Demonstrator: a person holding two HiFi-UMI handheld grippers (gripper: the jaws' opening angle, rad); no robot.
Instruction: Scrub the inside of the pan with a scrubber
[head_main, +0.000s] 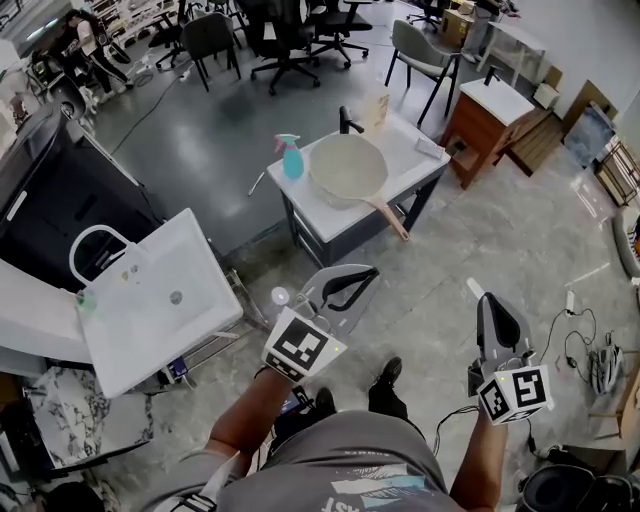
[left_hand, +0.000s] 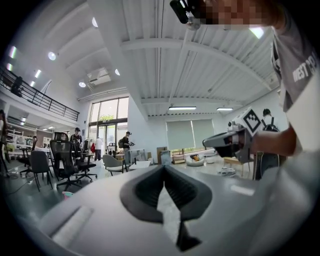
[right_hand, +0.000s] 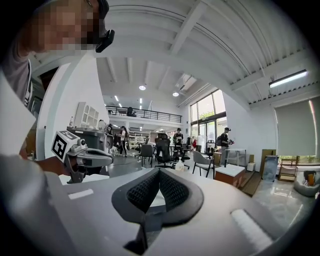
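Observation:
In the head view a pale round pan (head_main: 347, 168) with a light handle (head_main: 391, 219) lies on a small white-topped table (head_main: 420, 160), well ahead of both grippers. A blue spray bottle (head_main: 291, 157) stands beside the pan, and a small pale pad (head_main: 431, 147) lies near the table's right edge; I cannot tell whether it is the scrubber. My left gripper (head_main: 371, 270) (left_hand: 164, 168) is held level over the floor, jaws shut and empty. My right gripper (head_main: 473, 288) (right_hand: 159, 171) is beside it, also shut and empty.
A white sink unit (head_main: 150, 300) with an arched tap stands at the left. A wooden cabinet (head_main: 490, 115) and grey chair (head_main: 425, 55) are behind the table. Cables (head_main: 580, 350) trail on the floor at the right. People stand far back in the hall.

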